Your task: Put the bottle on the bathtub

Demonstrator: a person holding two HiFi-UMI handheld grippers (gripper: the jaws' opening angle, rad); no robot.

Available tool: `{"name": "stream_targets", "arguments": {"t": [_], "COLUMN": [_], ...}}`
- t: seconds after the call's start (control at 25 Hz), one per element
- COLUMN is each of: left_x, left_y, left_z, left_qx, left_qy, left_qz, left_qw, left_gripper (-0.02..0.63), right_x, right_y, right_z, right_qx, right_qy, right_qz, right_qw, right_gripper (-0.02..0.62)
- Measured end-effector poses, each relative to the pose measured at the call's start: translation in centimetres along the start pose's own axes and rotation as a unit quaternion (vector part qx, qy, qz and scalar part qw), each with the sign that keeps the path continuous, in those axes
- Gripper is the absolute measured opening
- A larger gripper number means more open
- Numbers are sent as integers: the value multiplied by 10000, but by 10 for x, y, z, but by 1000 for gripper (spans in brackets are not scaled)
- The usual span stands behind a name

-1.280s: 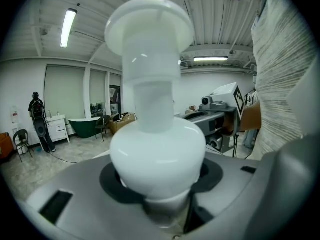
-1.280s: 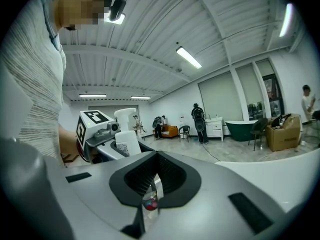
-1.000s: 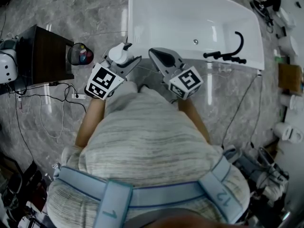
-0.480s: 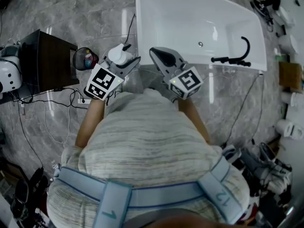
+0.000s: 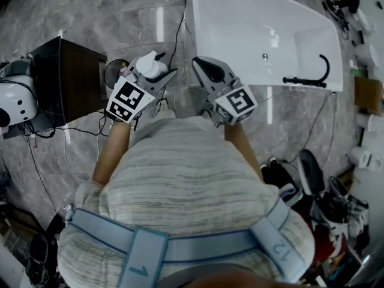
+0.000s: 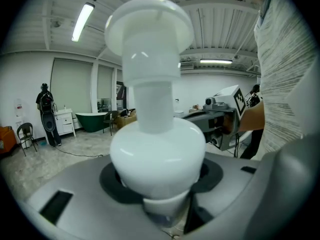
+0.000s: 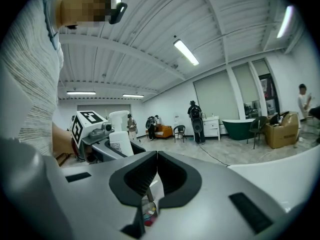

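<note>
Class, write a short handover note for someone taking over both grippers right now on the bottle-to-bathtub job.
Left gripper: shut on the white pump bottle, which is held upright.
Right gripper: jaws together, nothing between them.
Bathtub: ahead and to the right in the head view. The bottle is over the floor, beside the tub's near corner.
Done: bottle picked up.
Left: carry it to the tub, set it on the rim, release.

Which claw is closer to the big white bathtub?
Right. The right claw, shut and empty, is right by the bathtub's edge. The left claw, holding the white bottle, is farther out to the side.
</note>
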State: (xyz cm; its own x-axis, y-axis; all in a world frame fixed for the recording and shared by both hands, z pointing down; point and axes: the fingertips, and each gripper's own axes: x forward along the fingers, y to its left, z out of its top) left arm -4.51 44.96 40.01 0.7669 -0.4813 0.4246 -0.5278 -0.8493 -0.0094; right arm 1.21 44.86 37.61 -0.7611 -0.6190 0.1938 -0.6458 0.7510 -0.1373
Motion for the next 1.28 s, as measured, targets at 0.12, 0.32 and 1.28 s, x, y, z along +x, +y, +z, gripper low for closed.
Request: {"name": "stream_targets", "arguments": {"t": [0.12, 0.32, 1.28], "left_x": [-15, -32, 31], "left_y": [18, 42, 174], "left_z": [-10, -27, -2], "left_qx": [-14, -92, -234], "left_qy": [-8, -50, 46], "left_qz": [-23, -132, 33], "left_qw": [10000, 9999, 9997], "left_gripper": [224, 224, 224], "right_x": [16, 47, 140], "right_y": [1, 10, -114], "right_z": [-3, 4, 30], "right_qx": [117, -62, -362], "right_qy": [32, 120, 647], "right_qz": [-188, -276, 114], "right_qw": [9997, 9995, 9972], "right_gripper": [3, 3, 3]}}
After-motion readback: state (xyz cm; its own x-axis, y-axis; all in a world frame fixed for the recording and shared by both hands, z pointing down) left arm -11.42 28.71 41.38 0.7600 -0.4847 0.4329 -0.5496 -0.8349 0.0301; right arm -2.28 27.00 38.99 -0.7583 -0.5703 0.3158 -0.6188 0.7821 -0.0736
